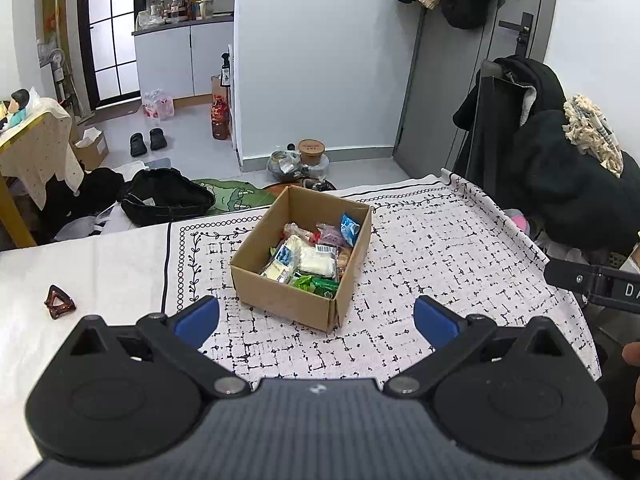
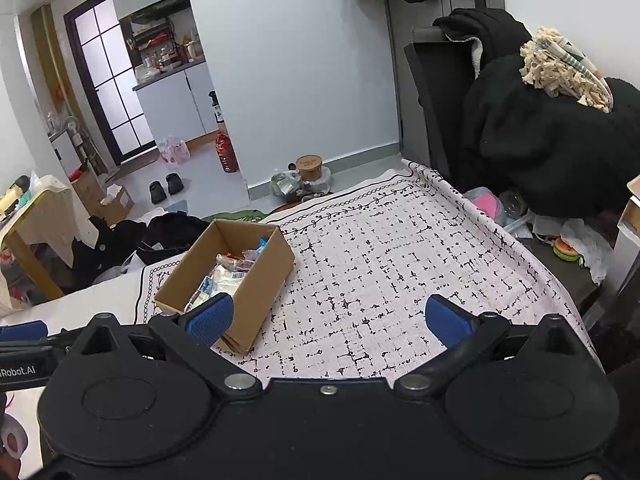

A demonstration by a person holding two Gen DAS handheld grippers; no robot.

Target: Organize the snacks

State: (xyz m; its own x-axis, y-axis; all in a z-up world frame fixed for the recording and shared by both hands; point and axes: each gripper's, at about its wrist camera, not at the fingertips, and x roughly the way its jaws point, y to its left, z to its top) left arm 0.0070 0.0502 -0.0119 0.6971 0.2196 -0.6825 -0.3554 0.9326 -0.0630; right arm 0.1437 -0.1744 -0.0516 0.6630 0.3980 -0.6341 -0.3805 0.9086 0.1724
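Left gripper spread wide, empty, above the cloth. Brown clip on bare table far left. Box mid-table on the cloth, snacks piled inside. Right gripper also splayed, empty, box just behind its left pad.

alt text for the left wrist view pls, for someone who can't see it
An open cardboard box full of wrapped snacks sits on a black-and-white patterned tablecloth, just ahead of the open, empty left gripper. A small brown hair clip lies on the table's bare left part.
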